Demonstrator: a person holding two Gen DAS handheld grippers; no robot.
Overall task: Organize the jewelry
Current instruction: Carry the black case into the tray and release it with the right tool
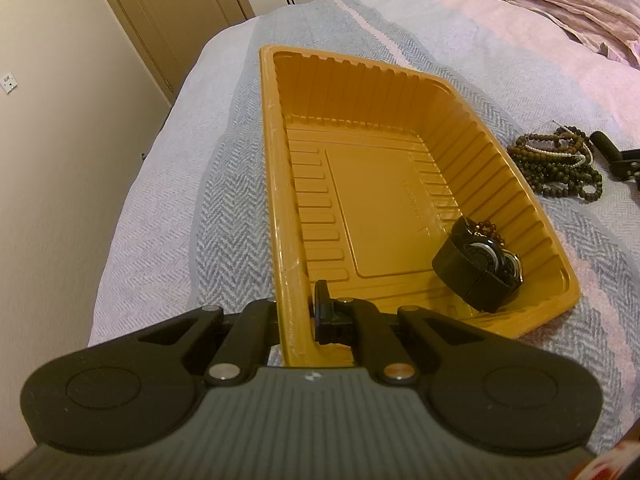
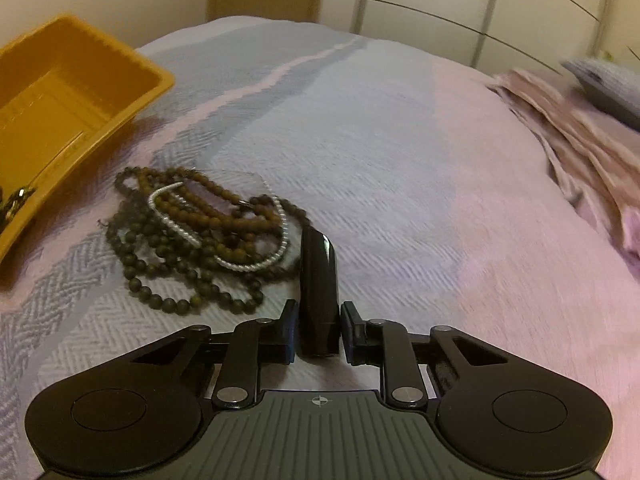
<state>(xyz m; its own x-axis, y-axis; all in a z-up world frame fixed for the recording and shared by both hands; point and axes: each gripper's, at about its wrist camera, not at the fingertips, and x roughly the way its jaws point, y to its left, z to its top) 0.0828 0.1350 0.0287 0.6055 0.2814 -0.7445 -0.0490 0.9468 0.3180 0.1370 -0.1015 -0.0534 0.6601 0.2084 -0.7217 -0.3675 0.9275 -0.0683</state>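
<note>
Left gripper (image 1: 298, 312) — clamped on tray rim (image 1: 294, 280)

Black linkage fingers (image 2: 292, 332), silver pivot screws, ribbed grey gripper housing.

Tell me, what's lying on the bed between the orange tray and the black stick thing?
A tangled pile of bead necklaces lies between the orange tray and the black stick on the bedspread. The right wrist view shows it best.
</note>
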